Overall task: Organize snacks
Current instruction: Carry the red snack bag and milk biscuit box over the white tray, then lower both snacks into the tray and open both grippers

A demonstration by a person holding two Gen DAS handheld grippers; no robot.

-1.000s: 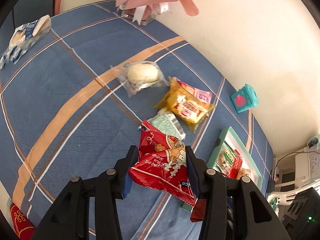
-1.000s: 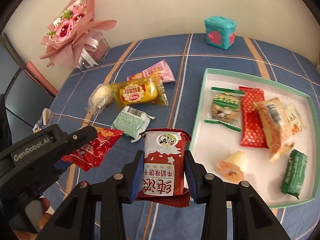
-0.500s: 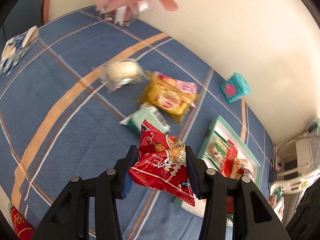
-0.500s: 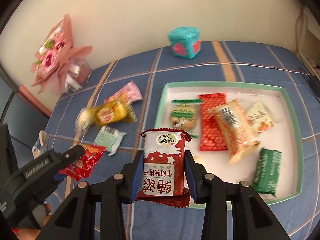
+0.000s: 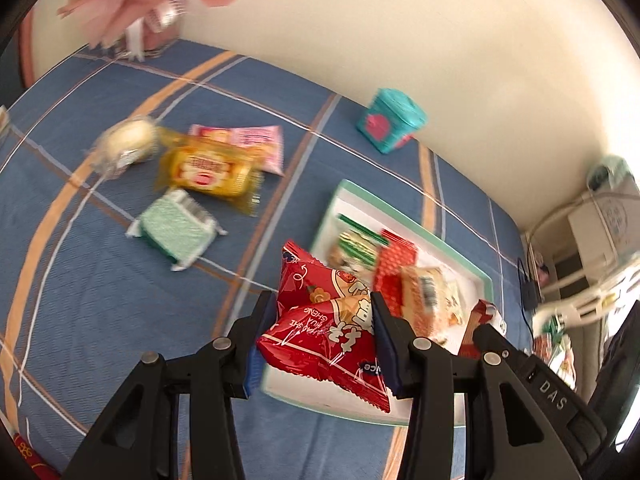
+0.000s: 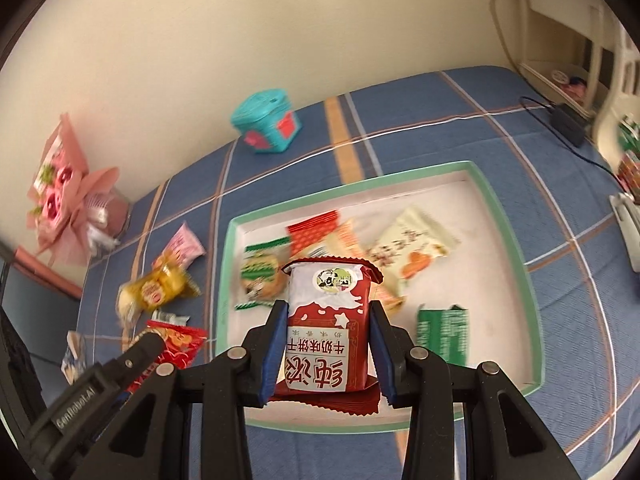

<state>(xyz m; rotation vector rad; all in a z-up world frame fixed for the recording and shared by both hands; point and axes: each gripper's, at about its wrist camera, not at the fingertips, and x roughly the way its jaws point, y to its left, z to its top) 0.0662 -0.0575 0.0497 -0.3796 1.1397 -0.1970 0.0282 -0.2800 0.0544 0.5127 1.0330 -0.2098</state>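
- Starting with the left wrist view: the left gripper [image 5: 323, 320] is pinching a shiny red crinkly foil snack bag [image 5: 325, 329] between its two blue-padded fingers, held up in the air over the near left corner of the white rectangular tray with the mint-green rim [image 5: 460, 248].
- Inside that tray I can make out a green-and-white round cookie pack [image 5: 354, 242], a red dotted wrapper [image 5: 394, 268] and an orange-tan wrapper with a barcode [image 5: 424, 292], all bunched together.
- Left of the tray, on the blue plaid tablecloth [image 5: 100, 280], sits a pale green crimped packet [image 5: 174, 230]. Farther from the tray are a clear yellow cake pack [image 5: 210, 170], a pink packet [image 5: 250, 142] tucked partly under it, and a clear-wrapped pale round bun [image 5: 126, 144].
- Behind the tray, near the wall, a small teal box with a pink heart [image 5: 390, 120]; a pink paper bouquet [image 5: 136, 4] way off in the far left corner.
- Right wrist view: the right gripper [image 6: 327, 340] is clamped on an upright dark red and white biscuit pack with Chinese lettering [image 6: 330, 328], hovering over the tray's [image 6: 496, 204] near edge.
- In the tray beyond it: the cookie pack [image 6: 260, 276], a cream packet with an orange picture [image 6: 408, 248] and a dark green wrapper [image 6: 442, 334] off to the right.
- Left gripper [image 6: 158, 344] pokes in just left of the tray with its red bag [image 6: 180, 340].
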